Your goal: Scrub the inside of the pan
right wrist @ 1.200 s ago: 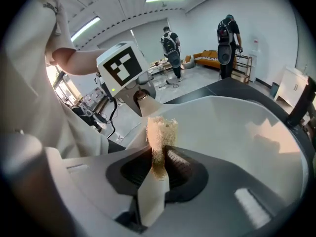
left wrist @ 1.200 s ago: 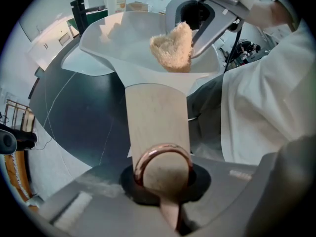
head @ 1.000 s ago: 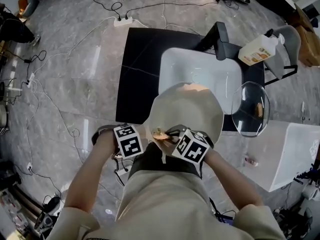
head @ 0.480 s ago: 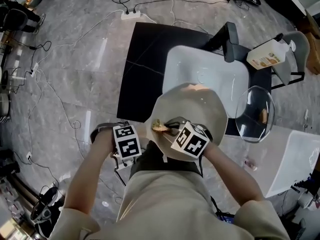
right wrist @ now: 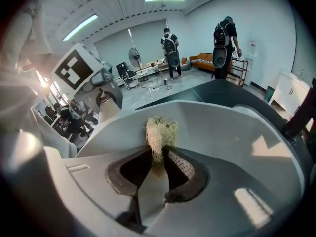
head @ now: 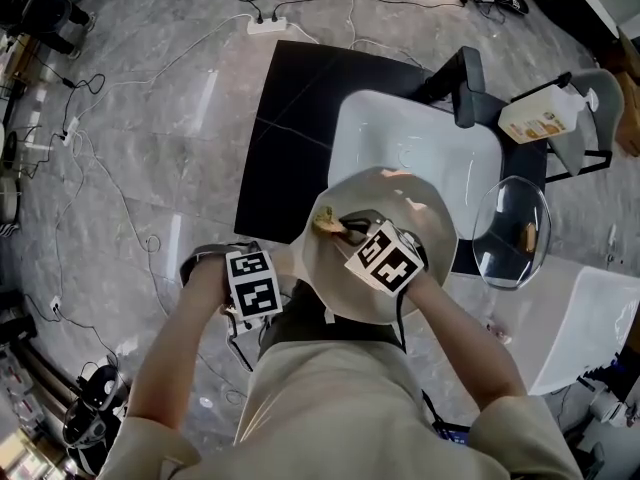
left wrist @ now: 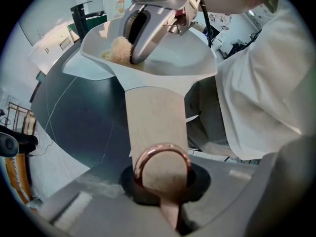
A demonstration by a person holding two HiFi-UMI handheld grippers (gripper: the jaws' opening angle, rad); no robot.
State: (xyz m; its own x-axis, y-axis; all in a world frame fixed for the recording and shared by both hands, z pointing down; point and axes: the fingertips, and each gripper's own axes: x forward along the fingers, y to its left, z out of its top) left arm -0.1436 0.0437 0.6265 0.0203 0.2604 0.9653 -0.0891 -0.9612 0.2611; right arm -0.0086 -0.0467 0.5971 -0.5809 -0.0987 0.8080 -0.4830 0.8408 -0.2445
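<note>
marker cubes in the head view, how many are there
2: one marker cube sits just left of the pan, outside its rim; the other is over the pan's inside. None seems hidden in this view.

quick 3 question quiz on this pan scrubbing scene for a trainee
1. True or false: the left gripper is shut on the wooden handle of the pan.
2. What does the right gripper hold? A a fibrous scrubber; B a spoon; C a folded cloth
3. In the head view, what clear thing lies just right of the pan?
Key: 1 true. 2 A. 3 the glass lid.
</note>
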